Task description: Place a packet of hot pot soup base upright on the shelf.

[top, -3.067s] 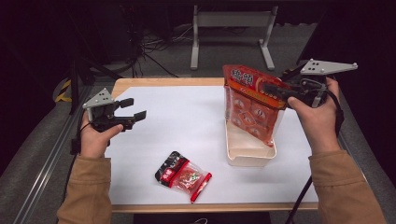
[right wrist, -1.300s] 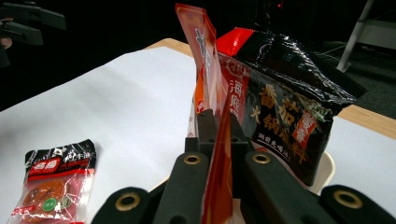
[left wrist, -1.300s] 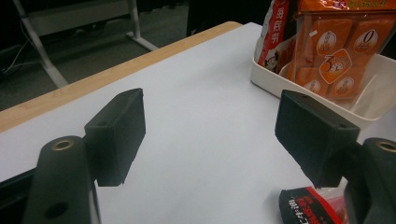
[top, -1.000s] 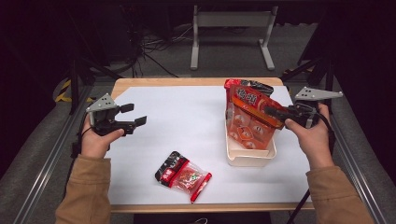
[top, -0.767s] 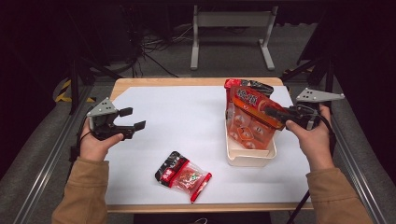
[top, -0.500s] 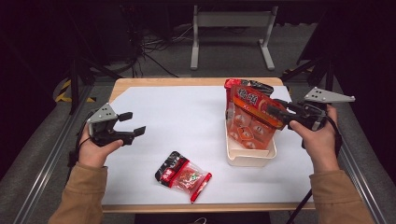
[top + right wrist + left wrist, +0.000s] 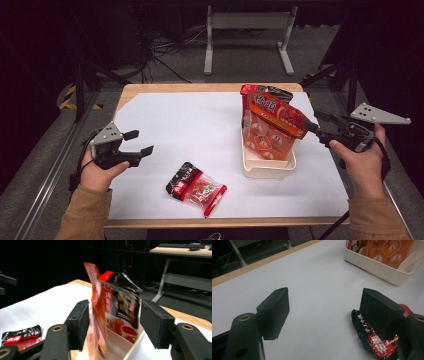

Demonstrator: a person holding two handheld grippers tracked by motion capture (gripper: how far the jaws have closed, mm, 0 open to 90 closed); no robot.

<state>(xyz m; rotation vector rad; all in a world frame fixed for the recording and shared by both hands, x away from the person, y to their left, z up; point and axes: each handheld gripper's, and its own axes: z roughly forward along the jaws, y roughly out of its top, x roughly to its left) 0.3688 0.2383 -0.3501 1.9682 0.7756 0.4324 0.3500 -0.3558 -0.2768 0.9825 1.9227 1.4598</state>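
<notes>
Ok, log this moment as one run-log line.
right gripper: jaws just opened, orange bag released in tub | left gripper: open near small packet

Orange pouch (image 7: 387, 250) in white bin (image 7: 374, 267): numeral "3". Black-red packet (image 7: 377, 340): Chinese characters "手工".

right gripper (image 7: 311, 127): let go of the orange-red foil snack bag (image 7: 272, 125), jaws just opened, drawn back toward frame right | bag: now standing in the white plastic tub (image 7: 267, 169) | left gripper (image 7: 139, 142): slid toward lower left
</notes>
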